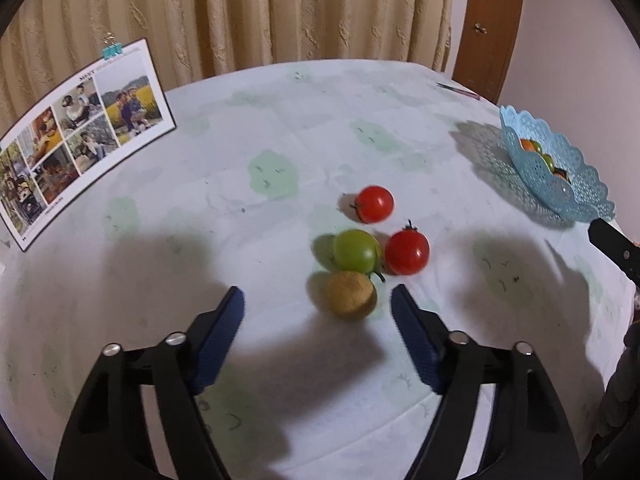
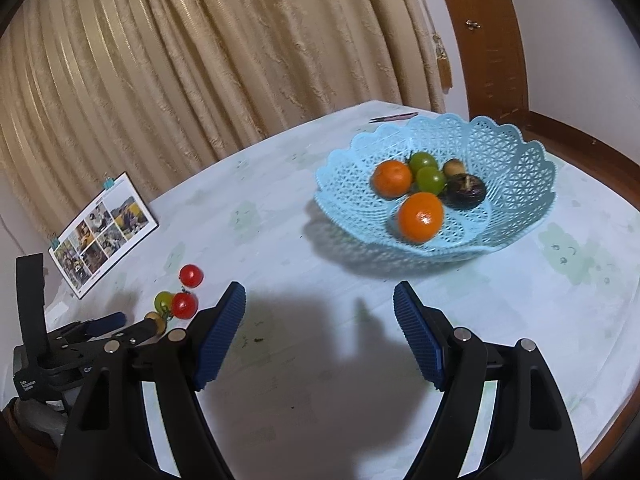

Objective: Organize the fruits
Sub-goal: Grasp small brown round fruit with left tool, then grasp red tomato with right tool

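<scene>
Jaws spread on the left gripper (image 1: 318,300), nothing pinched, and a brown fruit (image 1: 351,295) lies on the table (image 1: 240,200) just ahead of them, closer to the right-hand pad (image 1: 412,336) but not touching it. Right behind it, pressed up against it, sits a green tomato (image 1: 357,251), with a red tomato (image 1: 407,251) snug at its side. A second red tomato (image 1: 374,204) rests a little farther on, apart from that cluster.

Over to the right gripper (image 2: 320,300): jaws spread as well, empty, hovering over bare tablecloth and its own shadow. Beyond them stands the blue lattice basket (image 2: 512,148), well apart from the loose fruit. Inside, nearest, an orange (image 2: 421,216); behind it another orange (image 2: 392,178), two green tomatoes (image 2: 430,179) touching each other, a dark round fruit (image 2: 464,191) and a small brown one (image 2: 454,167) at the back.

Far left on the table, a photo sheet (image 1: 80,132) leans upright with a clip on top. A pen (image 2: 394,118) lies near the far edge, and beige curtains (image 1: 280,12) hang behind.
</scene>
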`<state>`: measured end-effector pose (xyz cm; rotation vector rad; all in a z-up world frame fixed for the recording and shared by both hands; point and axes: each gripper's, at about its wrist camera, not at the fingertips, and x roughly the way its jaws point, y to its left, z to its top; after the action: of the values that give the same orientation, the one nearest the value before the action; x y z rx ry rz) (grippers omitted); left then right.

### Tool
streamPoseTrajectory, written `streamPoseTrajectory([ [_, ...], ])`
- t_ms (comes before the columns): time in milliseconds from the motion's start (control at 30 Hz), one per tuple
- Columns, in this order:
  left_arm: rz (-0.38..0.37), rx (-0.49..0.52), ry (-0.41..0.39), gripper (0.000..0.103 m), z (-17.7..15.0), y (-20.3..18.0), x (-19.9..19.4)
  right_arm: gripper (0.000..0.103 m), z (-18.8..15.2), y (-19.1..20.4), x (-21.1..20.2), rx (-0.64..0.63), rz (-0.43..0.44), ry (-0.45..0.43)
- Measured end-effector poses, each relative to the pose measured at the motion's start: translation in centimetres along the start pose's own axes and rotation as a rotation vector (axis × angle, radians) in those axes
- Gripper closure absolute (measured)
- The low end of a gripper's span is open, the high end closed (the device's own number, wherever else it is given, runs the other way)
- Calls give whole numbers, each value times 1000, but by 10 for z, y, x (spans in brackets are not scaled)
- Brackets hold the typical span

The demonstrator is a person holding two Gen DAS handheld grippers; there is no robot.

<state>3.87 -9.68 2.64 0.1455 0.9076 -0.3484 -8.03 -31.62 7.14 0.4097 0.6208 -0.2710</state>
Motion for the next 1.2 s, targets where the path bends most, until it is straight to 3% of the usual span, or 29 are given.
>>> streamPoseTrajectory([
  [200, -28, 20, 16, 47, -1, -6, 7, 25, -2, 7, 4, -11, 12, 17],
  [367, -52, 28, 19, 70, -1, -9, 10, 25, -4, 15, 8, -26, 25, 30],
  [467, -69, 23, 20, 75, -1, -7, 9, 25, -5, 20, 10, -41, 33, 40],
  [833, -23, -8, -42, 75, -2, 7, -22, 25, -4, 61, 26, -182, 114, 125],
  [1200, 31, -83, -117, 75, -11, 33, -51, 27, -11, 115, 71, -363, 176, 241],
])
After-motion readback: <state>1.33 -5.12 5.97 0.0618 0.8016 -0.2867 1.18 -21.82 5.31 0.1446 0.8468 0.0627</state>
